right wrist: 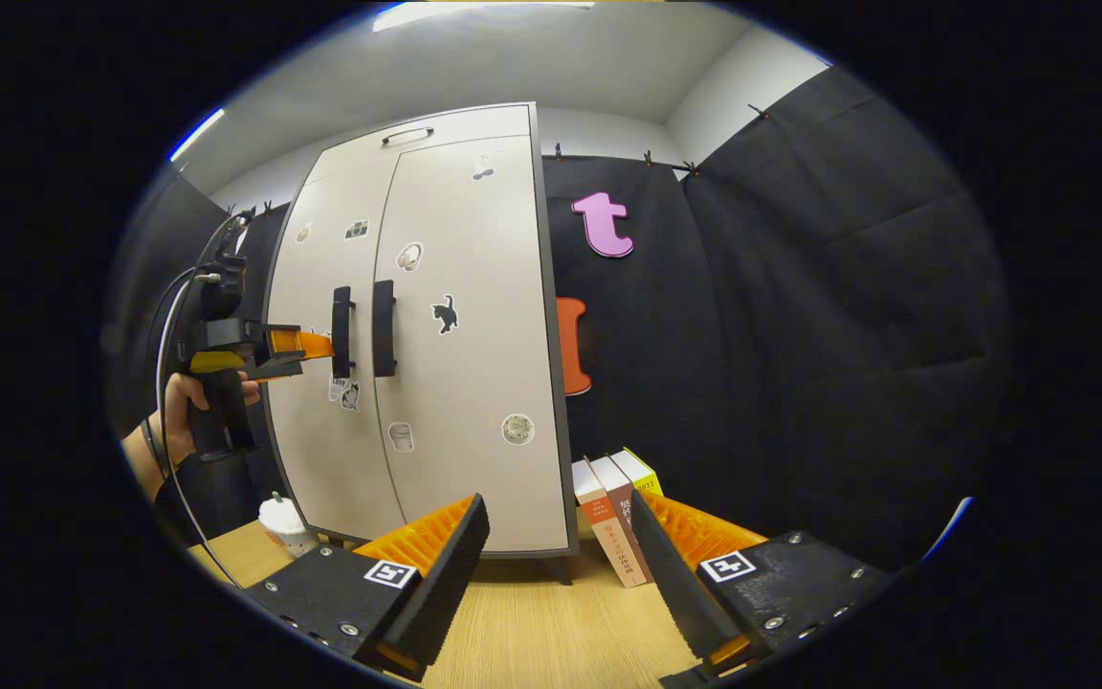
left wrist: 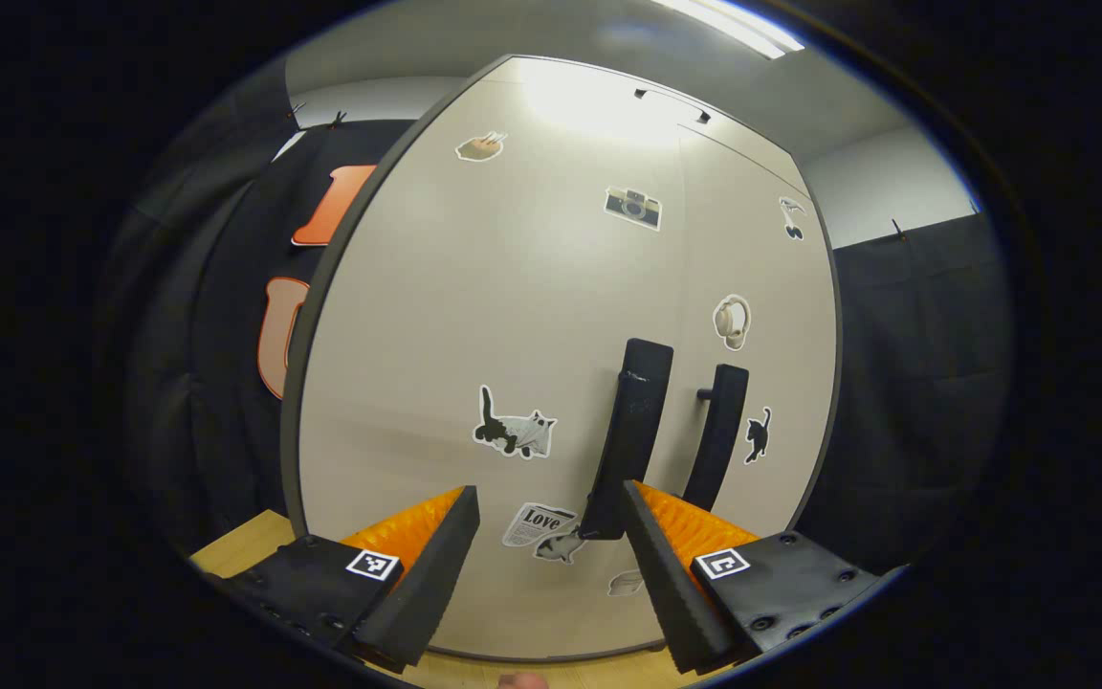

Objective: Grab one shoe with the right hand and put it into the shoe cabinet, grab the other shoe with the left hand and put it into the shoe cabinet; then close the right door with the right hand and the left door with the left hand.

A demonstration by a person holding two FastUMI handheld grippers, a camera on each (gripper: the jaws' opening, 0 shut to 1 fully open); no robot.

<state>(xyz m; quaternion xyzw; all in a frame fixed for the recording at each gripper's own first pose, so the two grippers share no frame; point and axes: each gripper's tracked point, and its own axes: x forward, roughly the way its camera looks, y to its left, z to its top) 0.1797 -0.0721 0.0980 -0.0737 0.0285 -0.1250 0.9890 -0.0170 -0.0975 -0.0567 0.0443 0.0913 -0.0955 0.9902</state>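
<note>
Spread wide and empty, left gripper (left wrist: 551, 555) faces left door (left wrist: 474, 335), its handle (left wrist: 629, 435) just ahead. Right gripper (right wrist: 559, 565) gapes too. Both doors look shut; task seems nearly finished.

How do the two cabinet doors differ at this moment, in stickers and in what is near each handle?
The left door has the left gripper at its handle; the right door has nothing near its handle. The left door carries a camera sticker, the right a black cat sticker. Both look closed, with matching dark vertical handles.
</note>
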